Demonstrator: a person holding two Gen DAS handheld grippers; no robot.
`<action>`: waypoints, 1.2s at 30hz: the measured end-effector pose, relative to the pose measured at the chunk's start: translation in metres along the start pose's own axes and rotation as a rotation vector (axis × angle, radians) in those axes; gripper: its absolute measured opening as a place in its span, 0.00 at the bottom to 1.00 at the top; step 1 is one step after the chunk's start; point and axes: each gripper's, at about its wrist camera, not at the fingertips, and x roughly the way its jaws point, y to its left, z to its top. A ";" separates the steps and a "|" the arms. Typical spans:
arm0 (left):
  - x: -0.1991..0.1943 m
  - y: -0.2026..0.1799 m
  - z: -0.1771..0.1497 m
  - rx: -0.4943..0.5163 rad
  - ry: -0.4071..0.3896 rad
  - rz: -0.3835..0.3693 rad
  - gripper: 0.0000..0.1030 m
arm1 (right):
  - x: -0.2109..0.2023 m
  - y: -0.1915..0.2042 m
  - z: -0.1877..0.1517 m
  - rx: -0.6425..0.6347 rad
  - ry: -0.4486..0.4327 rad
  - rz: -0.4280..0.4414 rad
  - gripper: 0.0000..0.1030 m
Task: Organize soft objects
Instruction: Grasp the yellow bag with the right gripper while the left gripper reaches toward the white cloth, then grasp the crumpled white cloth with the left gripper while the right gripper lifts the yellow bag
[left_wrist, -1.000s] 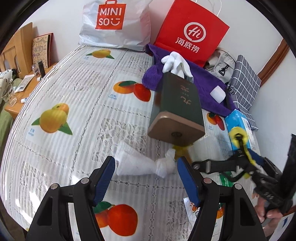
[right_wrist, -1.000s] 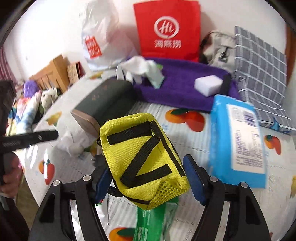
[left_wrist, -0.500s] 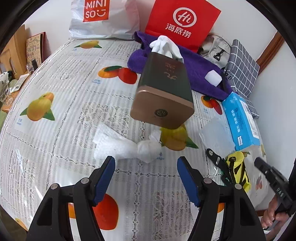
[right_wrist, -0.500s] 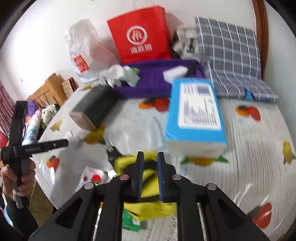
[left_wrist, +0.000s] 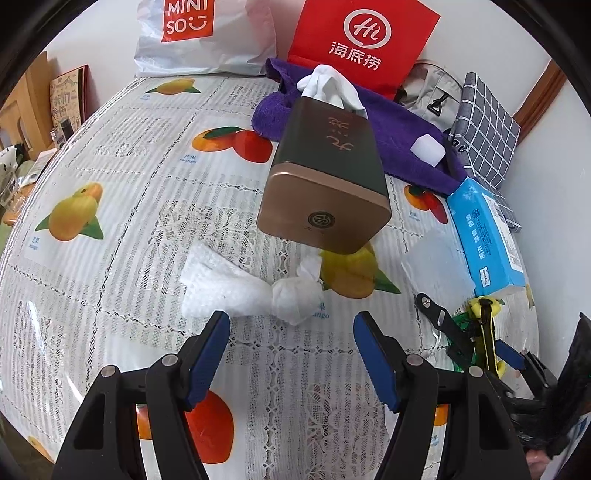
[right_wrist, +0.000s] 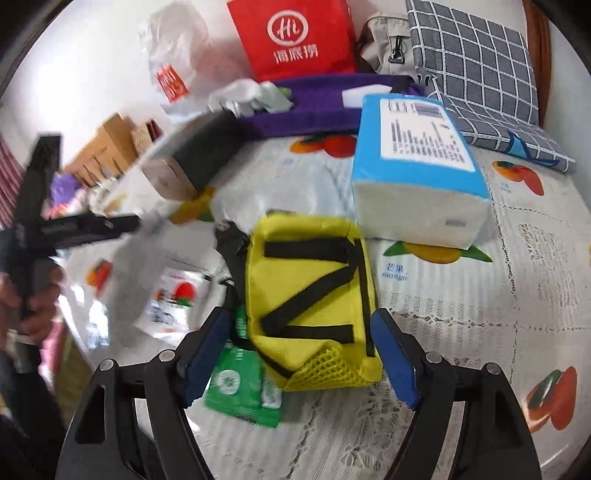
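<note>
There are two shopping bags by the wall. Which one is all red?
The paper bag with the white circle logo is all red. The other one, the plastic bag to its left, is white and only has a red square on it.

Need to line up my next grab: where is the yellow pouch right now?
In the right wrist view, the yellow pouch lies on the tablecloth between the opening right gripper fingers, just in front of the blue tissue pack, partly over a green packet.

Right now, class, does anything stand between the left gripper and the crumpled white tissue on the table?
Nothing visible does. The left gripper is open, and the crumpled white tissue lies just ahead of its fingertips on bare tablecloth. The dark tissue box sits beyond the tissue, not in the path.
</note>
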 end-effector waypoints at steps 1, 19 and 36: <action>0.001 0.000 0.000 0.001 0.002 0.001 0.66 | 0.004 0.001 -0.001 -0.009 0.003 -0.030 0.76; 0.005 0.004 0.003 -0.016 -0.019 -0.035 0.66 | -0.049 -0.026 0.004 0.088 -0.133 0.046 0.51; 0.018 -0.016 0.005 0.059 -0.075 0.060 0.43 | -0.074 -0.065 -0.015 0.167 -0.169 -0.024 0.51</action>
